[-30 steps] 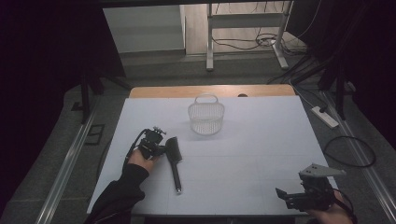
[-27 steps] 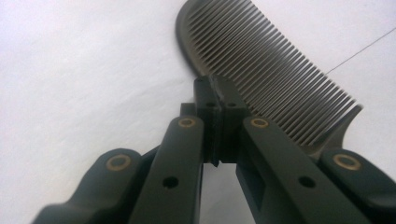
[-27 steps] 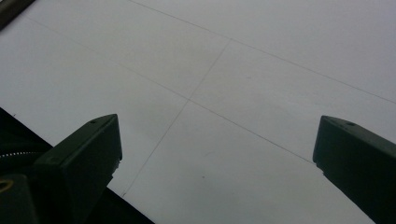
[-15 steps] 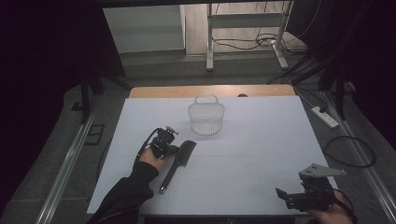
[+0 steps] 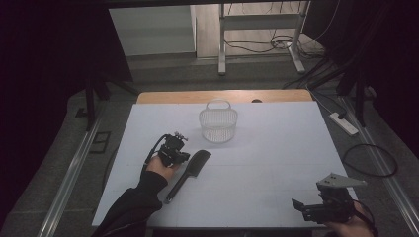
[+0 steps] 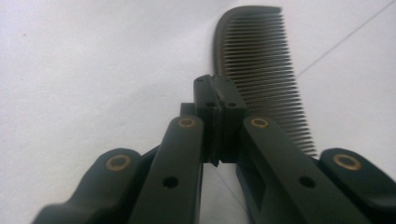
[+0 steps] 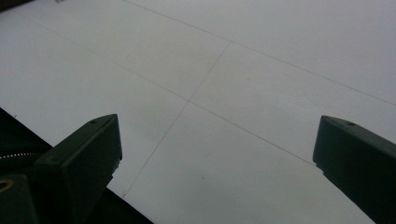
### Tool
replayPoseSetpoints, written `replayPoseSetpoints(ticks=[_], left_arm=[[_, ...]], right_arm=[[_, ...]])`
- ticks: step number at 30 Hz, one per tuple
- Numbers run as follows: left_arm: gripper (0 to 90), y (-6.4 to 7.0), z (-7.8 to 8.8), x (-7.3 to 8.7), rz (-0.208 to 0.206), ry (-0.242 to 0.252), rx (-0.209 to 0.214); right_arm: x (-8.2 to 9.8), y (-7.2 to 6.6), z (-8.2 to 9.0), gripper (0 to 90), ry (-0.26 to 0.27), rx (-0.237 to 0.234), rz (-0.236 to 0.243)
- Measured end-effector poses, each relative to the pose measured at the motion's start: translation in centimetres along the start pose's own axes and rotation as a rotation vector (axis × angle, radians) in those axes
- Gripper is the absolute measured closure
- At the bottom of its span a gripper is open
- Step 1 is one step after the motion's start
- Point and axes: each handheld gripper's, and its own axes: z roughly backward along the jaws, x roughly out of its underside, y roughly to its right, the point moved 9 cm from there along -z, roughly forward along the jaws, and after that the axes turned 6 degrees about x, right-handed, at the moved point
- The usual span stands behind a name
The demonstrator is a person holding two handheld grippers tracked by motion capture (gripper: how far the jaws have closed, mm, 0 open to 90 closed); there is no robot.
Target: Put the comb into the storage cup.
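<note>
From the high view, the left gripper (image 5: 177,154), jaws pressed together, grips the black comb (image 5: 190,173) near its head, handle trailing back toward the person and toothed head aimed at the basket (image 5: 218,126) ahead. In the left gripper view the comb (image 6: 266,74) runs ahead of the closed jaws, teeth to the right; it looks light, stiff and slick, best held at the neck. The right gripper view shows that gripper (image 7: 217,154) with jaws wide apart over the bare table (image 7: 261,60).

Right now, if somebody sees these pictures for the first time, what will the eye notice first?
Probably the black comb, lying slantwise on the white table left of centre, its fine teeth large in the left gripper view. The left gripper, jaws shut, sits right beside its toothed head. Behind them stands a white wire basket, and the right gripper waits open at the near right corner.
</note>
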Motion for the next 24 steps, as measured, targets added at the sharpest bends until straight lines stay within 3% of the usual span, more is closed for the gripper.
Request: replayPoseSetpoints(ticks=[8, 16, 24], left_arm=[[70.2, 0.9, 1.2, 0.8, -0.012, 0.005, 0.014], [45.5, 0.8, 2.4, 1.7, 0.014, 0.023, 0.018], [23.1, 1.5, 3.8, 2.3, 0.002, 0.079, 0.012]], right_arm=[[-0.1, -0.1, 0.2, 1.6, 0.013, 0.001, 0.01], [-0.2, -0.1, 0.2, 1.2, 0.024, 0.003, 0.011], [-0.2, -0.1, 0.3, 1.2, 0.033, 0.002, 0.014]])
